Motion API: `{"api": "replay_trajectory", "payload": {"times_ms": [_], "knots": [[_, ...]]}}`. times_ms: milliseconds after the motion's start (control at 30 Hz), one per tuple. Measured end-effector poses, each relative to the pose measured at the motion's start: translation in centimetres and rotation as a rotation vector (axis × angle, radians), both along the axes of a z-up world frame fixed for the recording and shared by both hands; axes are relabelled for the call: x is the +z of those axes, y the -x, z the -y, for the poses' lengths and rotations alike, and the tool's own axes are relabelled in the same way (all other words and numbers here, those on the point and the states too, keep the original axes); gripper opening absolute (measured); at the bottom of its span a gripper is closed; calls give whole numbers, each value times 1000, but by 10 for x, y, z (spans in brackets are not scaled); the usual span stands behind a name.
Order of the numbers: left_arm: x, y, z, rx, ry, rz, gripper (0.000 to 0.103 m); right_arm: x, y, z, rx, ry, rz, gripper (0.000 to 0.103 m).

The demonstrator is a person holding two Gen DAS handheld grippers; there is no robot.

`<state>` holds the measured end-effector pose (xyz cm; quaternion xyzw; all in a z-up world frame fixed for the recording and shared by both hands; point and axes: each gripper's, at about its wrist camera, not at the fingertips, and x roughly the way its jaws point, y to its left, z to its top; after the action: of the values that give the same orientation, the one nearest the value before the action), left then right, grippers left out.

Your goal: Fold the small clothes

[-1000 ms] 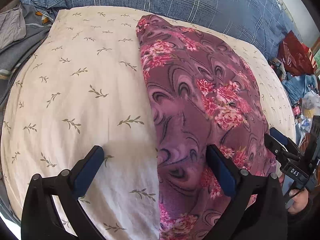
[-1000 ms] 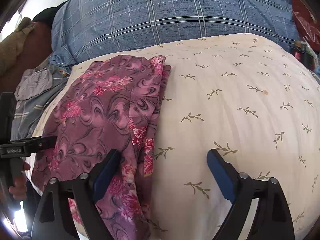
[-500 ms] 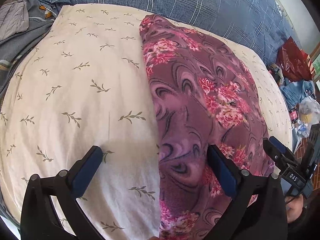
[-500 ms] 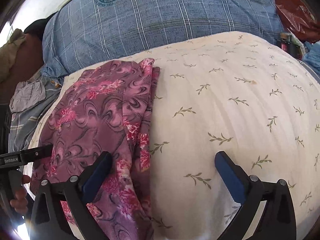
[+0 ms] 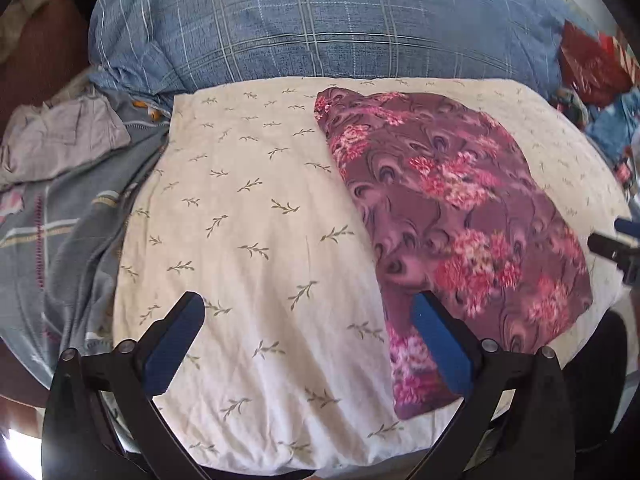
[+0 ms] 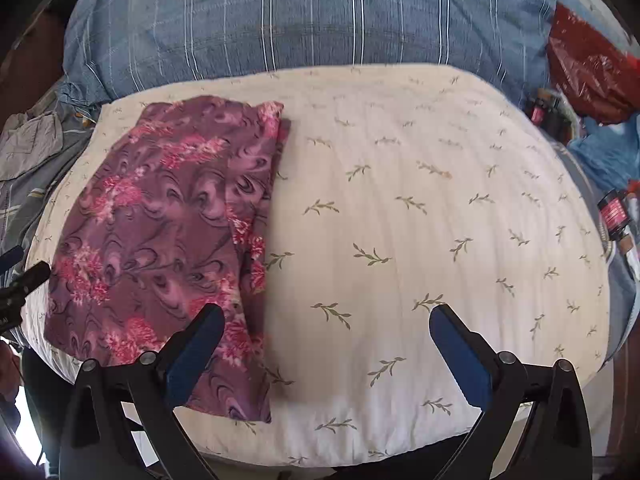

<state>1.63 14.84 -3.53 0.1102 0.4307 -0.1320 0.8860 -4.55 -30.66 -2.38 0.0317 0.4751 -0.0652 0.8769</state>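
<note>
A purple garment [image 5: 452,224] with pink flowers lies folded lengthwise on a cream leaf-print cushion [image 5: 248,240], as the left gripper [image 5: 308,312] and right gripper [image 6: 326,324] hover spread wide, holding nothing.

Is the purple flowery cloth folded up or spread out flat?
Folded. The purple flowery cloth lies as a narrow strip on the cream pillow, with layered edges stacked along one side.

Left claw [image 5: 306,308] and right claw [image 6: 326,320], both wide apart, empty.
</note>
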Motion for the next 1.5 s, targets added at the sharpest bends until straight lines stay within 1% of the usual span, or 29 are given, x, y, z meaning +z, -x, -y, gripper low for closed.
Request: {"api": "replay_trajectory", "payload": {"times_ms": [67, 167, 300, 367, 467, 733, 900, 1067, 1233, 1500], "knots": [[2, 8, 3, -17, -23, 14, 103, 4, 6, -3, 2, 5, 20, 103], [3, 15, 5, -31, -34, 0, 103, 10, 12, -7, 5, 36, 41, 103], [2, 19, 5, -17, -12, -15, 103, 17, 19, -12, 24, 66, 64, 103], [3, 24, 5, -16, 4, -26, 103, 21, 23, -14, 33, 98, 81, 103], [5, 29, 6, -19, 1, -20, 103, 25, 26, -17, 50, 136, 100, 103], [12, 38, 10, -50, -2, 3, 103, 26, 29, -14, 49, 132, 121, 103], [22, 54, 9, -77, 12, 33, 103, 25, 31, -15, 48, 141, 123, 103], [20, 66, 10, -105, -4, 47, 103, 23, 35, -19, 61, 150, 127, 103], [12, 65, 15, -113, -16, 25, 103, 21, 38, -22, 64, 156, 129, 103], [14, 63, 28, -124, 27, 4, 103, 24, 44, -21, 68, 148, 142, 103]]}}
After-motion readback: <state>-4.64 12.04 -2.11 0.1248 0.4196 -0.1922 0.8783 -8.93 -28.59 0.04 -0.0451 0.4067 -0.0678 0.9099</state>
